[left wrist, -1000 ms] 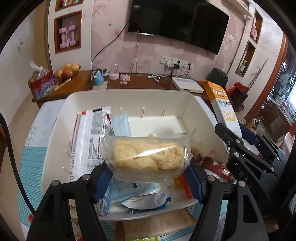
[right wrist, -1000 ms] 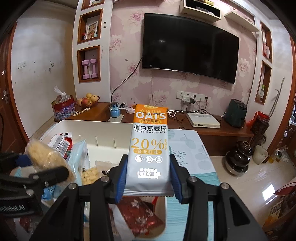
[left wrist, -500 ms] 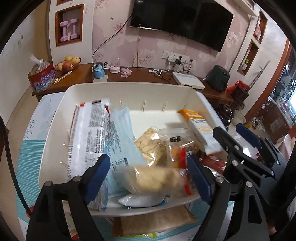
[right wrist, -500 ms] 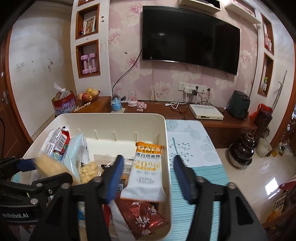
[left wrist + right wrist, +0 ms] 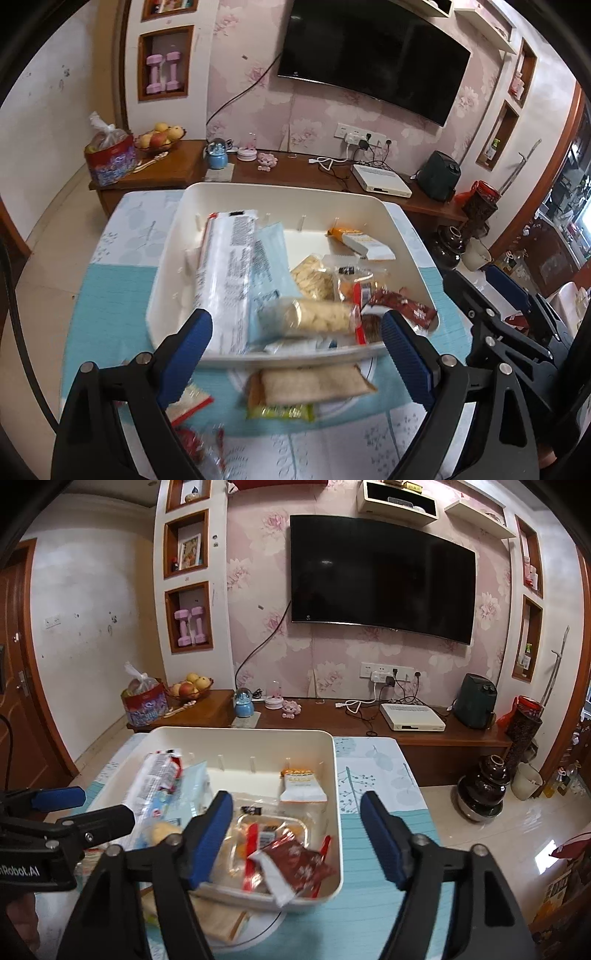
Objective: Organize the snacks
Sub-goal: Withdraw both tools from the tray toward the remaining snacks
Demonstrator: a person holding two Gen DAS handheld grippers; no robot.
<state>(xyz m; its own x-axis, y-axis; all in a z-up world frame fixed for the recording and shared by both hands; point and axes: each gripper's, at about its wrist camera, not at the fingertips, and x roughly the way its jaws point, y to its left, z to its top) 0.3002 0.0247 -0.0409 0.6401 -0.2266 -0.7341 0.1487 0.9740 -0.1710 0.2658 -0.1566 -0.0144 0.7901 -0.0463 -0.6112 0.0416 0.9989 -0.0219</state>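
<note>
A white bin (image 5: pixel 173 243) (image 5: pixel 334 775) on the table holds several snacks. The clear pack of yellow crisps (image 5: pixel 317 314) lies at its near edge, beside a long white packet (image 5: pixel 225 273). The orange oat bar (image 5: pixel 360 240) (image 5: pixel 303 784) lies at the bin's far right. A dark red packet (image 5: pixel 299 864) (image 5: pixel 402 304) lies at the near right corner. My left gripper (image 5: pixel 295 347) is open and empty just in front of the bin. My right gripper (image 5: pixel 295 834) is open and empty above the bin's near right corner.
Loose snacks lie on the table in front of the bin: a tan packet (image 5: pixel 314 384), a green-edged one (image 5: pixel 280 411) and red-and-clear wrappers (image 5: pixel 192 439). A wooden TV bench (image 5: pixel 369 720) with a fruit bowl (image 5: pixel 190 690) stands behind the table.
Both grippers have opened and dropped their snacks into the bin: the crisps pack from the left, the oat bar from the right. Both have pulled back and up.
</note>
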